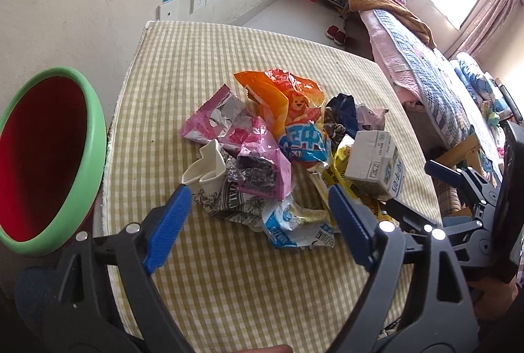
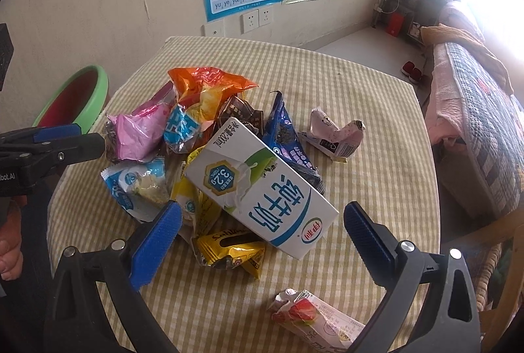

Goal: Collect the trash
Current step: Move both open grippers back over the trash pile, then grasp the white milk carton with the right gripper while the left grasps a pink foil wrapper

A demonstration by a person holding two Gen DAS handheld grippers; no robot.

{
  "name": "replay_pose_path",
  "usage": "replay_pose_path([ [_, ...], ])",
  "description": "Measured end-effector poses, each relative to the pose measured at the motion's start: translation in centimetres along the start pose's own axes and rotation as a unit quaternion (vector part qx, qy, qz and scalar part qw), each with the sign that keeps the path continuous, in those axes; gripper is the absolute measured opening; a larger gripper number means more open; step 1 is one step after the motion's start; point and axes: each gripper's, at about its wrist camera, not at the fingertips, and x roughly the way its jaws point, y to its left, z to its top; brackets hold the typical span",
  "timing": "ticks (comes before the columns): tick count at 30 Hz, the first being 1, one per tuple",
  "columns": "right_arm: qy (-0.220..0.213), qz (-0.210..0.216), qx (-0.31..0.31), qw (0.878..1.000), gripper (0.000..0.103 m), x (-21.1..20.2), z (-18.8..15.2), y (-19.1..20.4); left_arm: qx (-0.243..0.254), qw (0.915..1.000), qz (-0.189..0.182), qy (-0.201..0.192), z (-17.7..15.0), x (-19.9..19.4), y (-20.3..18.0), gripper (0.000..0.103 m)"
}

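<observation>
While both tools hang over the heap with nothing between their blue pads, the likeliest slip is a weak pinch on something thin and slick. At the left edge of the left wrist view stands the bin [image 1: 49, 156], a smooth green rim around a dark red inside, just beside the worktop [image 1: 229, 281] with its soft yellow checked cloth; anything dropped short would land on the cloth or fall past the edge. The left hand-held gripper [image 1: 258, 202] is spread above a crushed white paper cup [image 1: 204, 169] and crinkled pink foil wrappers [image 1: 258, 163]; closing there could catch several layers and drag the heap. Further right, the glossy orange bag [image 1: 285, 100] looks springy and may slide. In the right wrist view the right hand-held gripper [image 2: 262, 222] is spread around the near end of the milk carton [image 2: 262, 189], a stiff, smooth-sided box resting tilted on wrappers; it could pivot out of a corner grip. A flattened strawberry carton [image 2: 314, 317] lies apart at lower right.
</observation>
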Motion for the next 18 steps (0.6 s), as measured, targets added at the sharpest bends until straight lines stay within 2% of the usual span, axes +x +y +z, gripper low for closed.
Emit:
replay_pose_path([
  [7,0.011,0.002,-0.015,1.0,0.095,2.0,0.5,-0.1,-0.011,0.9998,-0.002,0.015,0.4,1.6,0.6,0.07],
  [11,0.008,0.002,-0.021,1.0,0.091,2.6,0.9,-0.1,-0.02,0.9994,-0.018,0.02,0.5,2.1,0.8,0.068],
  [16,0.002,0.009,-0.016,1.0,0.084,3.0,1.0,-0.2,-0.026,0.9991,-0.02,0.027,0.6,2.7,0.7,0.053],
  [18,0.001,0.009,-0.012,1.0,0.078,3.1,0.9,-0.4,-0.025,0.9991,-0.021,0.029,0.7,2.9,0.6,0.046],
])
